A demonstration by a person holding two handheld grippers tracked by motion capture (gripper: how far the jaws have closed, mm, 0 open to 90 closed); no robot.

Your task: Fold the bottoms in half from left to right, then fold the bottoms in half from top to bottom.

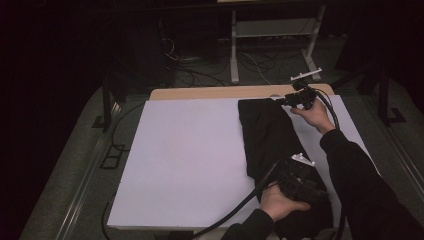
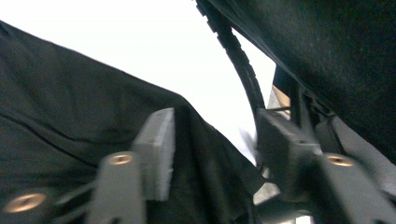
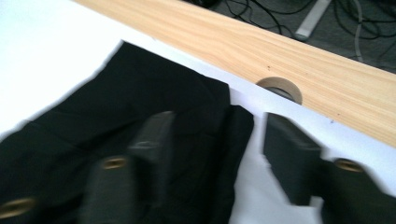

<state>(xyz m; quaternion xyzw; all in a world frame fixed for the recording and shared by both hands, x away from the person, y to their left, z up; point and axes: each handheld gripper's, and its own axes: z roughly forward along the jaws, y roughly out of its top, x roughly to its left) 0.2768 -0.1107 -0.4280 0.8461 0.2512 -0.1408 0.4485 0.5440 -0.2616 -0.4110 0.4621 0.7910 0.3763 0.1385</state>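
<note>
Both sets of jaws stand spread, nothing pinched: left gripper over the near end of the black garment, right gripper straddling its far corner by the wooden table edge. Garment's long axis runs near-to-far along the white sheet's right side, one gripper per end.

A long black cloth garment lies folded lengthwise on the right part of a white sheet-covered table, running from the far edge toward the near one. The right gripper, held in a black-sleeved hand, sits at the garment's far corner. The left gripper rests over the garment's near end. A light wooden strip borders the table's far edge.
</note>
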